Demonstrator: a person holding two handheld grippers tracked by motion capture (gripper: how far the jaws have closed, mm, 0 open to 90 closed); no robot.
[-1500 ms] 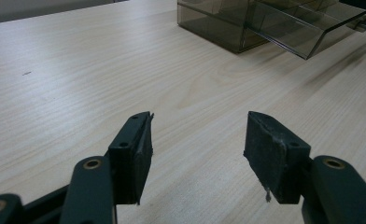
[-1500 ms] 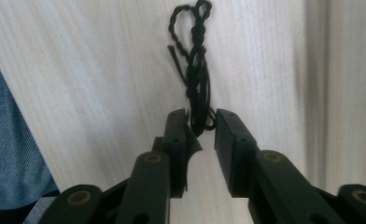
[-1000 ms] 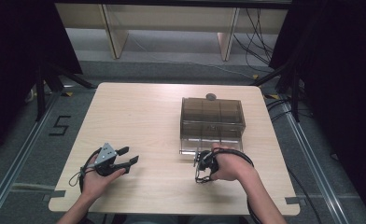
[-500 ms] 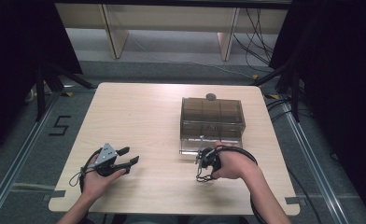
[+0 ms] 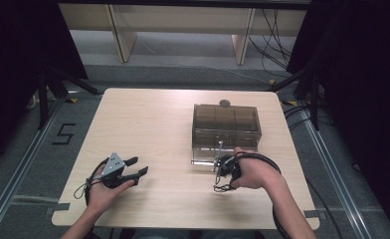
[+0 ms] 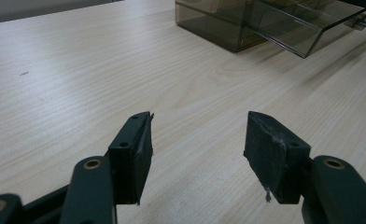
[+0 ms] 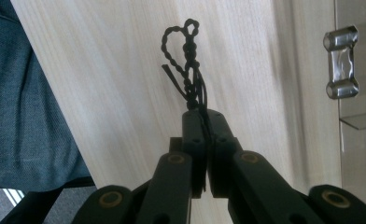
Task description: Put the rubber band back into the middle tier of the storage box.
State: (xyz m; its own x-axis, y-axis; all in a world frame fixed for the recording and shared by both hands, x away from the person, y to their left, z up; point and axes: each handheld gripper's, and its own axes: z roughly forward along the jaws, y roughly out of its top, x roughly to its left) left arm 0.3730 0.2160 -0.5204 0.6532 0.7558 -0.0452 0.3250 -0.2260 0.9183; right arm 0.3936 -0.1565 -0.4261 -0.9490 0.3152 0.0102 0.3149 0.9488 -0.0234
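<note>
Nearest the person, the left tool (image 5: 133, 172) rests low over the bare wood of the counter (image 5: 148, 119), held in the left hand (image 5: 103, 186). Its jaws stand wide apart with nothing between them; in the left gripper view the two black pads (image 6: 137, 154) frame only wood grain.

A little farther across, the right hand (image 5: 255, 172) holds the right tool (image 7: 204, 116), whose jaws are pressed together on a black braided cord (image 7: 186, 60). In the right gripper view the cord sticks out past the jaw tips, knotted along its length and ending in a small loop, hanging over the counter's surface. In the high view the cord (image 5: 223, 186) dangles just below the hand.

Just beyond the right hand sits a smoky clear plastic drawer box (image 5: 226, 127), with its drawer (image 5: 208, 157) pulled out toward the person. The drawer's clear handle (image 7: 342, 63) shows beside the cord in the right gripper view, apart from it.

Behind the box, a small round grey thing (image 5: 225, 103) lies near the counter's far edge.
</note>
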